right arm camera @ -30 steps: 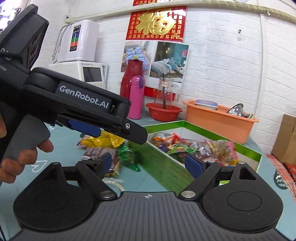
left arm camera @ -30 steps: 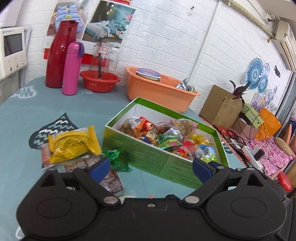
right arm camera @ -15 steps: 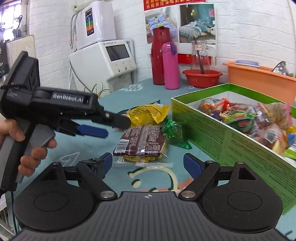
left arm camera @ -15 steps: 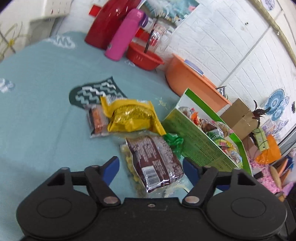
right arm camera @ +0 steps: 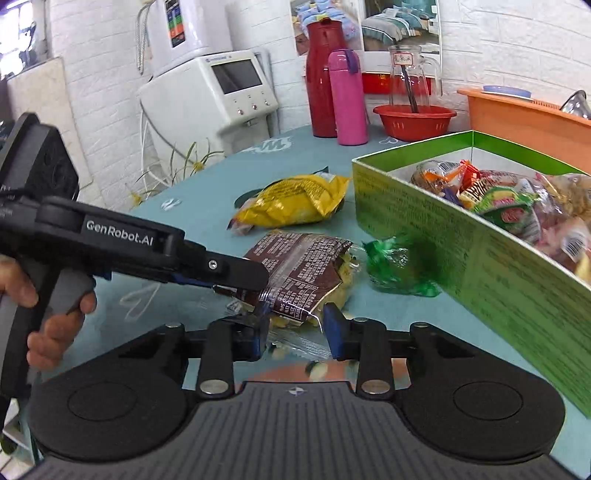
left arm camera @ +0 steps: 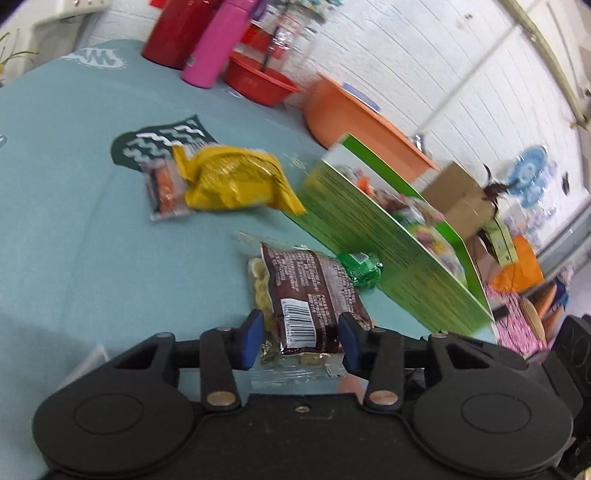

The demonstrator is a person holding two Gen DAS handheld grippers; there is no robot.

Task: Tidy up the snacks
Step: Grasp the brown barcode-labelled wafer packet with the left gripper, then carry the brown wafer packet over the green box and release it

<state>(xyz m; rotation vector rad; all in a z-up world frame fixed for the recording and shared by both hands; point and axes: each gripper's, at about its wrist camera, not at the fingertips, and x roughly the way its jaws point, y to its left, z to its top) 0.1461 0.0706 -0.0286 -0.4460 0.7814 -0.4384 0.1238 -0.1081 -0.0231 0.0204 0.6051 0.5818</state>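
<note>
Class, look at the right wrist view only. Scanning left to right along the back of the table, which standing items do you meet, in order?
Red flask → pink bottle → red basin with the glass jug standing in it → orange tub.

A teal tablecloth [right arm camera: 207,177] with white and dark printed motifs covers the table. At its far end, against a white brick wall [right arm camera: 509,44], a tall red thermos jug [right arm camera: 323,74] stands touching a pink flask [right arm camera: 347,98]. Just beside them sits a red plastic basin [right arm camera: 413,122] with a clear glass pitcher [right arm camera: 412,75] standing in it. An orange tub [right arm camera: 524,125] sits further right. A white water dispenser [right arm camera: 221,96] with a screen stands off the table's left edge. Posters of bedding [right arm camera: 399,22] hang on the wall. In the left wrist view, a cardboard box [left arm camera: 458,195] sits beyond the table.
</note>
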